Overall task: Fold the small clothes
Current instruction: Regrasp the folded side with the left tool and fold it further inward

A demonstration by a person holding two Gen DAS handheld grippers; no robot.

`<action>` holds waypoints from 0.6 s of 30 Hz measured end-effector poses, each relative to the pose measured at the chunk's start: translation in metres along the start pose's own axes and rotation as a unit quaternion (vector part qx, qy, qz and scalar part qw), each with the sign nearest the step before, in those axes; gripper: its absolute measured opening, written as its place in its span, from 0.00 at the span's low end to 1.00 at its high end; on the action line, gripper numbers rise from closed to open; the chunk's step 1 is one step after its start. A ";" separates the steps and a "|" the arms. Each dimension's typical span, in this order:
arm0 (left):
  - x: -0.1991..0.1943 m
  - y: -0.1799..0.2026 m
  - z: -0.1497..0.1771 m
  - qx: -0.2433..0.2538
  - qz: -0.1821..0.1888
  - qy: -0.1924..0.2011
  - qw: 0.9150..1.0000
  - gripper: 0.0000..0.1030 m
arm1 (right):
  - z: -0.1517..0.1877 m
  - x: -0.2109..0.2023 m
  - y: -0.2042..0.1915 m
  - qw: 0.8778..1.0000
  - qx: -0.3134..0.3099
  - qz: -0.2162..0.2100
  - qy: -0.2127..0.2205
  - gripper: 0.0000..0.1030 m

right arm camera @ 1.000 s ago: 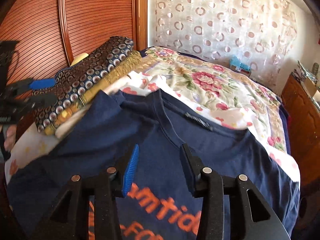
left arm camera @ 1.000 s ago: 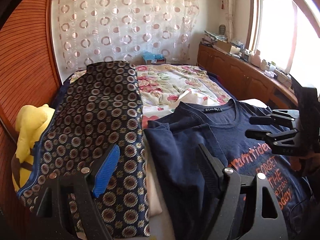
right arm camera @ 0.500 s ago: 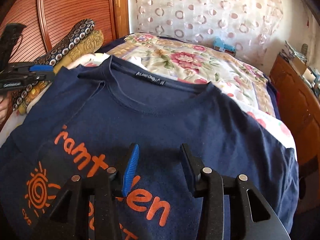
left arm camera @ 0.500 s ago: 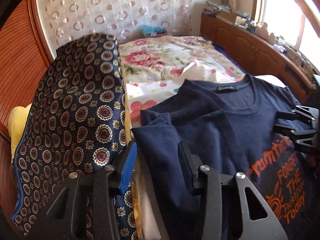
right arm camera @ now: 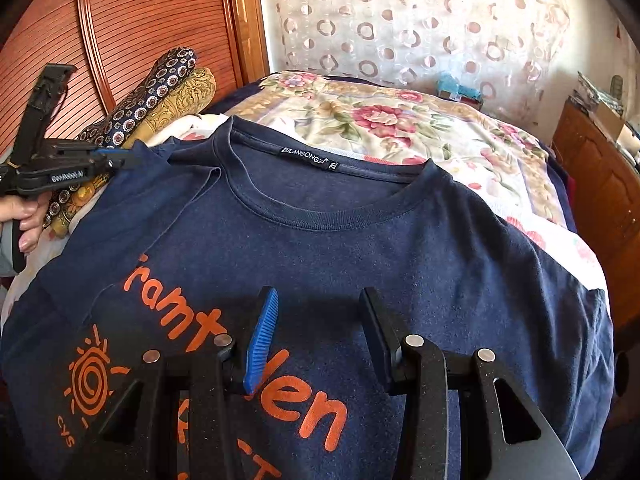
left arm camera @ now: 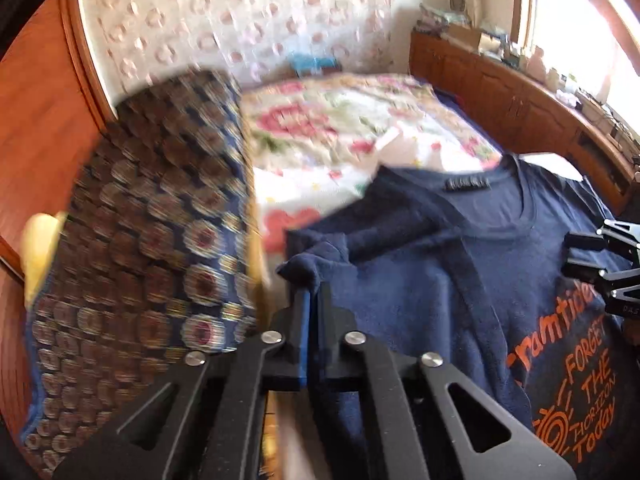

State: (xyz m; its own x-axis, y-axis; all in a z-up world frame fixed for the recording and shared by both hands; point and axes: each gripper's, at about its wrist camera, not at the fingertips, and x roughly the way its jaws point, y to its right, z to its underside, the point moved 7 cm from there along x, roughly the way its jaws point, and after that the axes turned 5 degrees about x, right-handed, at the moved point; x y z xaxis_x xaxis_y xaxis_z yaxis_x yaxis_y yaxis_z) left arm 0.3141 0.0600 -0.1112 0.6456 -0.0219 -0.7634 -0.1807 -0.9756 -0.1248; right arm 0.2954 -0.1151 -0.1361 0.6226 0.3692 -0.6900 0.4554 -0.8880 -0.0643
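Barely begun. Left hand-held gripper (left arm camera: 311,298) pinched shut on the sleeve (left arm camera: 316,256) of the shirt (right arm camera: 320,240), ready for a first fold inward. Right hand-held gripper (right arm camera: 318,320) hung wide over the chest print. Lay flat, face up on the bed (right arm camera: 400,120); all folds left.

Both wrist views look low across the shared navy T-shirt (left arm camera: 440,280) (right arm camera: 320,240)

Floral-sheeted bed (right arm camera: 420,128) under navy T-shirt (right arm camera: 320,248) (patterned cushions (right arm camera: 160,84) beside)
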 end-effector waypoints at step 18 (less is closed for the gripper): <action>-0.046 -0.066 -0.010 -0.037 -0.063 0.060 0.996 0.08 | -0.002 0.001 -0.003 1.000 -0.004 0.006 -0.003 0.43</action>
State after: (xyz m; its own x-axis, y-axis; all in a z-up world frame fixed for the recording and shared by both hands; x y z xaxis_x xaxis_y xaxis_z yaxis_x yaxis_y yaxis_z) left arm 0.3042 0.1236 -0.0617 0.7440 0.0807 -0.6632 -0.0406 -0.9854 -0.1654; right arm 0.2953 -0.1114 -0.1353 0.6240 0.3566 -0.6953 0.4528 -0.8902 -0.0502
